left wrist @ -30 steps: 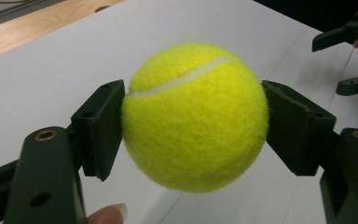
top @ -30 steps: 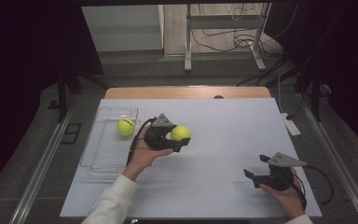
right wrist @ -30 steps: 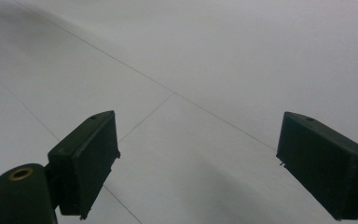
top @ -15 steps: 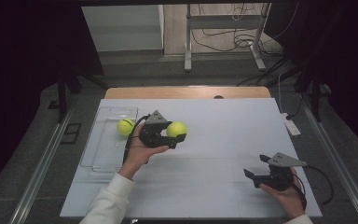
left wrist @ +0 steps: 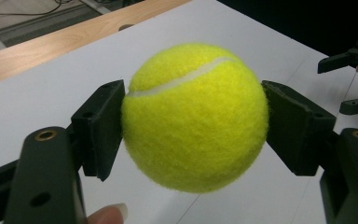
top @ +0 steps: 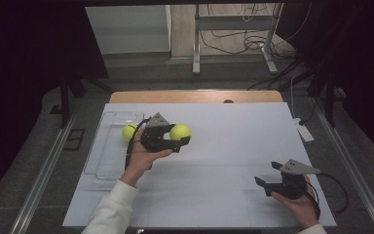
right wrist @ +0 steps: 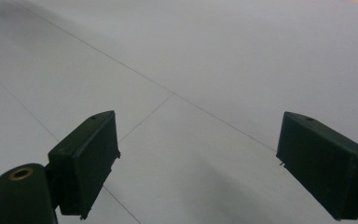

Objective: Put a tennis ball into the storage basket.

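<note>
Since the left gripper (top: 181, 141) is already clamped on a tennis ball (left wrist: 195, 116), lifted just right of the clear tray (top: 108, 146), I'd keep the squeeze steady and lower it gently beside the second ball (top: 129, 131) inside that tray. Right gripper (top: 268, 176) sits well right of the tray, jaws wide apart, nothing between. No readable logo or writing on either ball.

Left gripper (top: 179, 141) clamped on tennis ball (top: 180, 131) above table (top: 224, 161).
Second ball (top: 128, 132) in clear tray (top: 108, 151); right gripper (top: 269, 174) apart, fingers spread.
</note>
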The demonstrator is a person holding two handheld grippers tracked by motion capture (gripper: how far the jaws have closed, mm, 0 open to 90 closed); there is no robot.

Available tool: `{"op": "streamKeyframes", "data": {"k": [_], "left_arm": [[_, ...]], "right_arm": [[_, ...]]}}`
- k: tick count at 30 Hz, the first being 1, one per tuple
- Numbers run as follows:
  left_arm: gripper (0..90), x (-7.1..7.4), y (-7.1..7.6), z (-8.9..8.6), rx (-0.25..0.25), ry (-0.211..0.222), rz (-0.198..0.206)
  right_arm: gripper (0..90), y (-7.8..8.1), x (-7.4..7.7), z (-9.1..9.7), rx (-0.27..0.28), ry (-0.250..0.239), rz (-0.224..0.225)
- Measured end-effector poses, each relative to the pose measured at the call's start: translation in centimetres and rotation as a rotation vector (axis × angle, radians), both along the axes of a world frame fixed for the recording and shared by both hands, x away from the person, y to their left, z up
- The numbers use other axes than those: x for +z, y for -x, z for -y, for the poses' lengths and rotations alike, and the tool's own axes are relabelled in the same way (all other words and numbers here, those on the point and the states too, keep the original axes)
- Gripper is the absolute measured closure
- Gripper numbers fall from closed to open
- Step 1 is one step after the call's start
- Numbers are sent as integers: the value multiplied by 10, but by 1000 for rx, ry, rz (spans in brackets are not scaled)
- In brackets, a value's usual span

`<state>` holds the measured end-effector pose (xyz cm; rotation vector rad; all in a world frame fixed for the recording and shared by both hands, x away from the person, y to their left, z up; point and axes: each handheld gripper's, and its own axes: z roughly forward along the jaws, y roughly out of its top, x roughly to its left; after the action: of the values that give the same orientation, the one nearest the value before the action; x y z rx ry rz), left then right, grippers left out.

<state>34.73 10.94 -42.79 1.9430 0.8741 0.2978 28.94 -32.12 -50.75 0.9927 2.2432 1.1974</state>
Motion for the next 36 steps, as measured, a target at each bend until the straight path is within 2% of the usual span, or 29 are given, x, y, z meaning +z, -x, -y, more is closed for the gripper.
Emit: {"op": "streamKeyframes", "data": {"k": [11,36], "left_arm": [[269,2,-1,-7,22,21,0],[269,8,0,-21,73,29,20]], "right_arm": [[127,0,0,0,-1,0,1],[127,0,0,0,-1,2,1]]}}
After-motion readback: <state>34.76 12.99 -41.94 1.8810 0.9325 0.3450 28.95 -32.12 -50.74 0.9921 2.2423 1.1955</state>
